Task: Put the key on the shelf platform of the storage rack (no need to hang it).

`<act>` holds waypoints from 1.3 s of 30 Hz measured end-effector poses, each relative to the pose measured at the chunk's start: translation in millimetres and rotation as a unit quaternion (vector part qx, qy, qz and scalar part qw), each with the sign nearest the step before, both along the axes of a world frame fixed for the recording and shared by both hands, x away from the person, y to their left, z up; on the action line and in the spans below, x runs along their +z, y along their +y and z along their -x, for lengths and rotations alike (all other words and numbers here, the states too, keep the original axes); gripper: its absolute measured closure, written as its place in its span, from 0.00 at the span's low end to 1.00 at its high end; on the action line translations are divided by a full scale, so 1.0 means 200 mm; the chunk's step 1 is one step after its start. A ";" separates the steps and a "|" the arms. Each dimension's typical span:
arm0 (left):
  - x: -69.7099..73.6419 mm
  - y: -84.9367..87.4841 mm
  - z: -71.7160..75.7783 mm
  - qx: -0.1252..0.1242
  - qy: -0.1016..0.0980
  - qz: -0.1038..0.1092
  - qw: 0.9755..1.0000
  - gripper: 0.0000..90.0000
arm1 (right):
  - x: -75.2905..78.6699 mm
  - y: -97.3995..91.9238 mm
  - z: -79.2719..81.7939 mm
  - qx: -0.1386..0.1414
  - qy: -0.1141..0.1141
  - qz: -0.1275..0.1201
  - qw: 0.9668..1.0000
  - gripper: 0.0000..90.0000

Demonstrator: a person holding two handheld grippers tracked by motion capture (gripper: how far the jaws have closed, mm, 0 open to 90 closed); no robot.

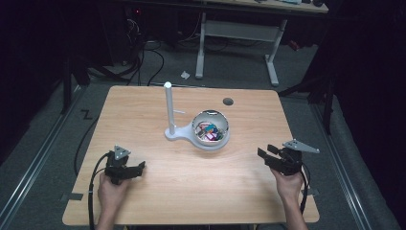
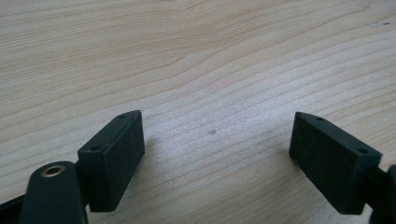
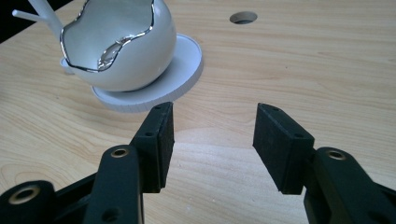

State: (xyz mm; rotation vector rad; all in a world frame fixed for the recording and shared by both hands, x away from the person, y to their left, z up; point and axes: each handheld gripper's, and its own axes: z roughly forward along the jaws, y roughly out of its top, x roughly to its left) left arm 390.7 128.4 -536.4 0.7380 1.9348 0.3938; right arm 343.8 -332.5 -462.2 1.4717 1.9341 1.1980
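Observation:
A white egg-shaped bowl [image 1: 211,130] with a jagged silver rim holds several small colourful items and stands on a white round base [image 3: 177,77] near the table's middle. A white upright post [image 1: 169,109] rises from the same base at its left. My left gripper [image 1: 139,167] rests low at the front left of the table, open, with bare wood between its jaws [image 2: 217,135]. My right gripper [image 1: 265,154] is at the front right, open and empty, pointing toward the bowl [image 3: 116,44], whose base lies just beyond the fingertips [image 3: 212,119].
The wooden table [image 1: 191,191] has a round cable hole [image 1: 228,101] at the back right. Behind the table are floor cables and the legs of a white desk [image 1: 237,33]. Dark space surrounds the table.

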 end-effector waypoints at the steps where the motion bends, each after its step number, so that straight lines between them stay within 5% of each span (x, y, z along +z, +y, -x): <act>1: 0.00 0.00 0.00 0.000 0.000 0.000 1.000 0.20 | 0.00 0.00 0.00 0.000 0.000 0.000 1.000 0.54; 21: 0.00 0.00 0.00 0.003 0.001 0.002 1.000 0.20 | -0.15 0.08 -0.03 0.007 0.032 0.042 0.999 0.54; 39: 0.00 0.00 0.00 -0.003 -0.002 -0.003 1.000 0.20 | -0.28 0.16 -0.06 0.012 0.037 0.084 0.996 0.54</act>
